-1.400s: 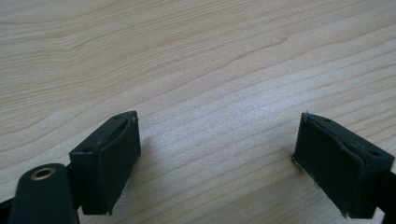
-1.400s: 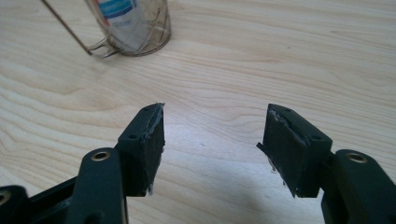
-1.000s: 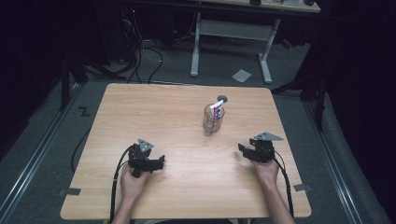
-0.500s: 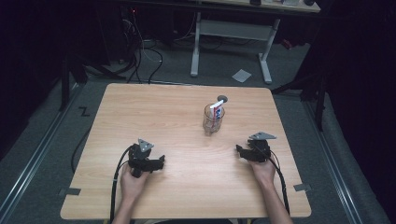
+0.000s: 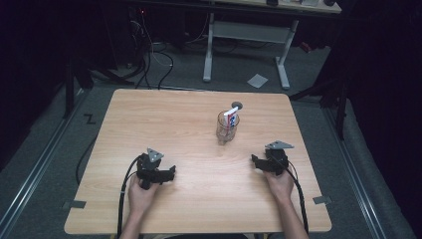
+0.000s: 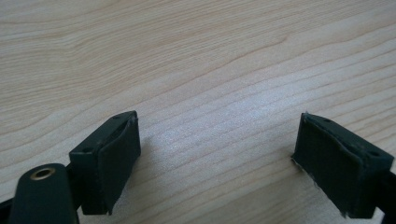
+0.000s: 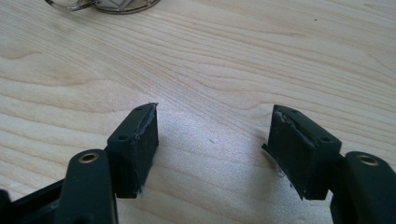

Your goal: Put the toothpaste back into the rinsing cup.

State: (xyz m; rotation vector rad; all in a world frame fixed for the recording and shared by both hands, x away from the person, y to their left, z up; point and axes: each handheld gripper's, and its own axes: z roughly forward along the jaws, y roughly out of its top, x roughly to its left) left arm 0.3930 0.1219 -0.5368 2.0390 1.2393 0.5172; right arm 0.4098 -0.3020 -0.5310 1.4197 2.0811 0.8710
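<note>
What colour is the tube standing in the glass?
The tube is mostly white with blue and red print, clearest in the high view.

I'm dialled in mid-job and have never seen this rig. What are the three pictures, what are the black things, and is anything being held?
No robot here: a person sits at a wooden table with a hand-held two-jaw tool in each hand. The wide picture comes from a fixed camera above, looking forward and down. In it the left tool is at the left and the right tool at the right, both low over the table.

The other two pictures come from a small camera riding on each tool, looking along its black jaws. The left tool stands open over bare wood. The right tool has just been opening wider, also with nothing between its jaws.

On the table stands a clear glass with a toothpaste tube standing in it. Nothing is held.
</note>
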